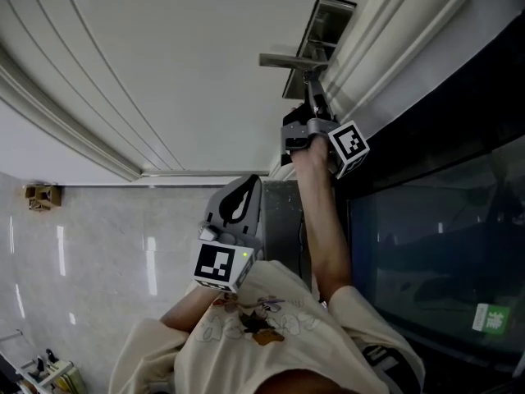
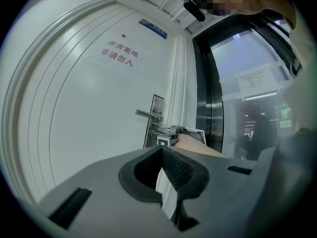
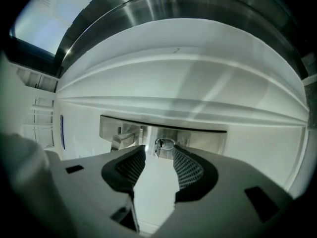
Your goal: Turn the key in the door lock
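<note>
Key (image 3: 158,146) juts from lock plate (image 3: 208,139) toward right gripper (image 3: 158,153).

The door (image 1: 164,56) is smooth white paint with a soft sheen. Its lock plate (image 3: 208,140), handle (image 1: 283,59) and key (image 3: 163,144) are bright, silvery metal. The floor (image 1: 123,245) is glossy, pale, stone-look tile. The right gripper (image 3: 158,152) is matt grey plastic with dark, cross-hatched pads (image 3: 190,170). The person's shirt (image 1: 271,327) is soft cream cloth.

Red notice (image 2: 118,53) "库房重地 非请勿入" on the white door (image 2: 74,113).
</note>
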Demonstrator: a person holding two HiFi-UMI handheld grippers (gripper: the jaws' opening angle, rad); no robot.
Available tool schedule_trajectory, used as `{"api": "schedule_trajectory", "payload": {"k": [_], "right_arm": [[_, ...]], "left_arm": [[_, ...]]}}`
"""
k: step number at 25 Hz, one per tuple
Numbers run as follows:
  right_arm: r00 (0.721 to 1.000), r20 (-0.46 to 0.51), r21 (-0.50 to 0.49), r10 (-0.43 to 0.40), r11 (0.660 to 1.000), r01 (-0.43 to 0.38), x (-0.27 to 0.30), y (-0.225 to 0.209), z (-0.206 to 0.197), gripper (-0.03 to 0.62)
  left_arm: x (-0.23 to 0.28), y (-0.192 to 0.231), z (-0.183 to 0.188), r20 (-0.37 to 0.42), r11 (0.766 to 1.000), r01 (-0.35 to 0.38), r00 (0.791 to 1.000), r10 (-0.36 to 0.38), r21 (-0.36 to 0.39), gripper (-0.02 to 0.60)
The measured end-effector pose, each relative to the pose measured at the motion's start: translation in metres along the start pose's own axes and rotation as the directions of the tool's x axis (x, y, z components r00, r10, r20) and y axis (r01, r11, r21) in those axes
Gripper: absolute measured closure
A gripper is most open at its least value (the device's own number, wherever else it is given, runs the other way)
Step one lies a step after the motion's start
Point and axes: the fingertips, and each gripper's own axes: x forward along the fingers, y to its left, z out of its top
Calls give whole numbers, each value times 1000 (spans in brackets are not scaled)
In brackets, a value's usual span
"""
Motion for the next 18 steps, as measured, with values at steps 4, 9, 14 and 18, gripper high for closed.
{"api": "schedule_trajectory", "payload": {"k": [4,9,14,18], "right_arm": [[999,-48,-27,-18,999,17,-36,5,-9,434],[992,-126,-170,10,985,-31,-88,30,-10,523],[961,-272,-479,55,858,-184,-134,66,-35,573],[922,-386,-664,-19,700,-263,-159,63,-71,585]], "left_arm": [[-8,-7,0,5,1000,14,1000,-14,-3,577],[-16,-16,2,5,1000,12,1000,-12,-15,575],[-22,-27,3,12,997,71,997,-71,-38,575],[-22,-27,2,15,995,90,996,-89,-50,575]]}}
